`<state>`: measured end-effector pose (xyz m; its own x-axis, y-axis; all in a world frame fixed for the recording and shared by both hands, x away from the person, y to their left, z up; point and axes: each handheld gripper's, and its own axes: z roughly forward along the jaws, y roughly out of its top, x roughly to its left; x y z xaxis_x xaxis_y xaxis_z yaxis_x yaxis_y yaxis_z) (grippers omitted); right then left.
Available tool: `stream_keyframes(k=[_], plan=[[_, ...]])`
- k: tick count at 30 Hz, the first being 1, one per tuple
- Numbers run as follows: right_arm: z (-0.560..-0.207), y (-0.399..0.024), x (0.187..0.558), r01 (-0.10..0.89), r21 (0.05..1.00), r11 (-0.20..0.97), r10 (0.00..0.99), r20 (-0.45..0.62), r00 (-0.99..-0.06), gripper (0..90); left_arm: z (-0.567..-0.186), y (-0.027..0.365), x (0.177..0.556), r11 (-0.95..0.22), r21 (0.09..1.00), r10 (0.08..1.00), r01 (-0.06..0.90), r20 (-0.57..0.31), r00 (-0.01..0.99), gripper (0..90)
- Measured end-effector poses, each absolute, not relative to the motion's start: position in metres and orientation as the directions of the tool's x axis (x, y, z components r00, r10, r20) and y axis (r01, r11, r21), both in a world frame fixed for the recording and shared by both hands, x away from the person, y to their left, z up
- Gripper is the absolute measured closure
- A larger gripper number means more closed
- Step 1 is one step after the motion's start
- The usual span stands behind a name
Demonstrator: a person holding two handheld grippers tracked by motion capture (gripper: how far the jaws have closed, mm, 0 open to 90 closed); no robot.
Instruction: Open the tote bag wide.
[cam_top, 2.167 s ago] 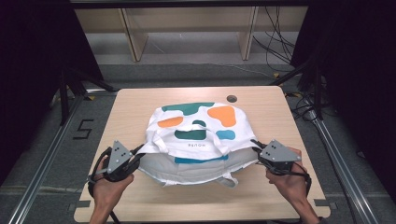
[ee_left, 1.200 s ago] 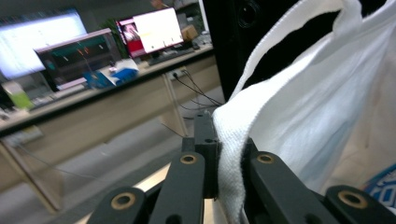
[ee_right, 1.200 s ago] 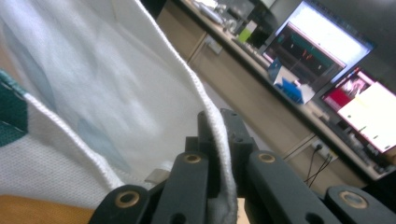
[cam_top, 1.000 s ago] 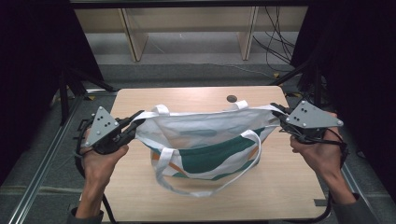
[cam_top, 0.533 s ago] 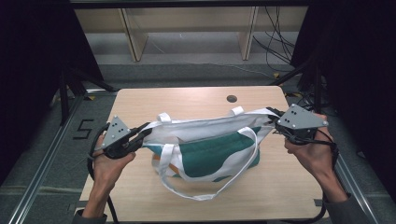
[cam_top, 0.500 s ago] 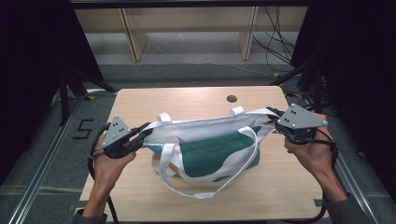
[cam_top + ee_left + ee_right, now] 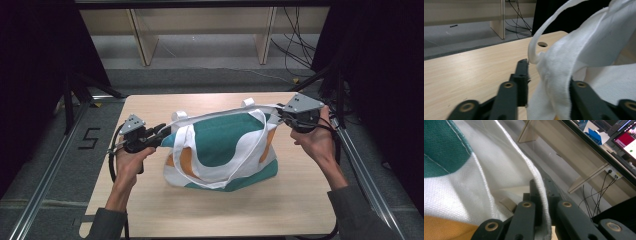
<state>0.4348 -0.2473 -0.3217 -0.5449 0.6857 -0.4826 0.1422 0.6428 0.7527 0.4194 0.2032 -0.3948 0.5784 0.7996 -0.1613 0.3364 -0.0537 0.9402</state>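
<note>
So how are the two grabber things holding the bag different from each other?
The left gripper sits low, near the table, while the right gripper is held higher. In the left gripper view a gap shows between one jaw and the cloth; in the right gripper view the jaws press tight on the bag's edge. Both hold the top rim of the tote bag, one at each end.

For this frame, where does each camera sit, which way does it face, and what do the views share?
High view: above the person's side, looking down on the table; both forearms and grippers.
Left gripper view: along the left gripper at white fabric and table.
Right gripper view: along the right gripper clamping the hem.
Shared: the tote bag.
</note>
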Motion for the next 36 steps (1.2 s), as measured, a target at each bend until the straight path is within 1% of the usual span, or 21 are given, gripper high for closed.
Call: stream_keyframes(k=[1,3,4,7,10,12,13,16,17,19,20,22,24,25,28,30,32,33,35,36], plan=[[-0.322,-0.247,0.436,0.151,0.760,0.632,0.697,-0.472,-0.541,88.2,-0.393,0.206,0.419,-0.038,0.935,0.796,0.354,-0.186,0.576,59.6],[-0.321,-0.246,0.439,0.157,0.759,0.632,0.696,-0.467,-0.545,88.2,-0.387,0.210,0.420,-0.038,0.925,0.784,0.378,-0.207,0.585,52.2],[-0.321,-0.246,0.440,0.159,0.756,0.634,0.696,-0.470,-0.543,88.2,-0.382,0.211,0.421,-0.045,0.916,0.779,0.399,-0.217,0.588,49.4],[-0.320,-0.243,0.441,0.167,0.752,0.638,0.696,-0.470,-0.543,88.2,-0.363,0.213,0.424,-0.081,0.907,0.791,0.414,-0.194,0.580,43.5],[-0.320,-0.242,0.442,0.174,0.747,0.641,0.697,-0.473,-0.539,88.2,-0.343,0.210,0.426,-0.087,0.894,0.754,0.439,-0.229,0.616,35.1],[-0.320,-0.243,0.444,0.179,0.745,0.643,0.697,-0.471,-0.541,88.2,-0.331,0.206,0.426,-0.073,0.886,0.751,0.457,-0.253,0.610,28.5],[-0.320,-0.243,0.444,0.179,0.747,0.641,0.698,-0.470,-0.541,88.2,-0.323,0.204,0.424,-0.067,0.894,0.755,0.444,-0.245,0.608,27.5],[-0.319,-0.243,0.445,0.176,0.746,0.642,0.696,-0.471,-0.542,88.1,-0.305,0.198,0.406,-0.051,0.922,0.763,0.383,-0.211,0.611,28.8],[-0.319,-0.244,0.445,0.173,0.744,0.646,0.690,-0.471,-0.549,88.1,-0.301,0.195,0.399,-0.076,0.936,0.765,0.343,-0.166,0.623,29.1],[-0.319,-0.244,0.445,0.180,0.748,0.639,0.698,-0.466,-0.544,88.0,-0.298,0.189,0.379,-0.112,0.950,0.763,0.292,-0.106,0.638,30.5],[-0.320,-0.244,0.445,0.180,0.748,0.639,0.699,-0.467,-0.542,88.1,-0.298,0.188,0.367,-0.113,0.951,0.760,0.288,-0.104,0.641,31.2],[-0.321,-0.244,0.447,0.179,0.750,0.637,0.699,-0.466,-0.542,88.0,-0.303,0.186,0.346,-0.077,0.961,0.741,0.267,-0.124,0.659,34.0],[-0.322,-0.244,0.446,0.183,0.755,0.629,0.708,-0.459,-0.537,88.0,-0.317,0.179,0.327,-0.073,0.958,0.718,0.279,-0.144,0.681,34.9],[-0.322,-0.244,0.446,0.181,0.756,0.629,0.708,-0.462,-0.534,88.0,-0.326,0.174,0.318,-0.077,0.950,0.720,0.303,-0.157,0.676,35.0],[-0.321,-0.244,0.446,0.178,0.757,0.629,0.705,-0.459,-0.540,87.8,-0.355,0.154,0.305,-0.106,0.928,0.691,0.356,-0.189,0.698,35.7],[-0.321,-0.244,0.445,0.184,0.761,0.622,0.712,-0.452,-0.538,87.7,-0.375,0.139,0.307,-0.120,0.906,0.678,0.406,-0.224,0.700,35.1],[-0.321,-0.244,0.445,0.179,0.761,0.623,0.711,-0.456,-0.536,87.5,-0.391,0.123,0.314,-0.190,0.893,0.673,0.409,-0.184,0.716,36.2],[-0.320,-0.244,0.444,0.179,0.764,0.620,0.713,-0.453,-0.536,87.3,-0.397,0.116,0.318,-0.214,0.886,0.672,0.411,-0.171,0.720,35.0],[-0.320,-0.245,0.443,0.181,0.768,0.614,0.716,-0.444,-0.539,86.8,-0.407,0.106,0.326,-0.194,0.885,0.676,0.423,-0.191,0.711,38.6],[-0.320,-0.245,0.443,0.183,0.769,0.613,0.717,-0.444,-0.537,86.3,-0.409,0.103,0.329,-0.200,0.889,0.685,0.412,-0.174,0.708,41.7]])
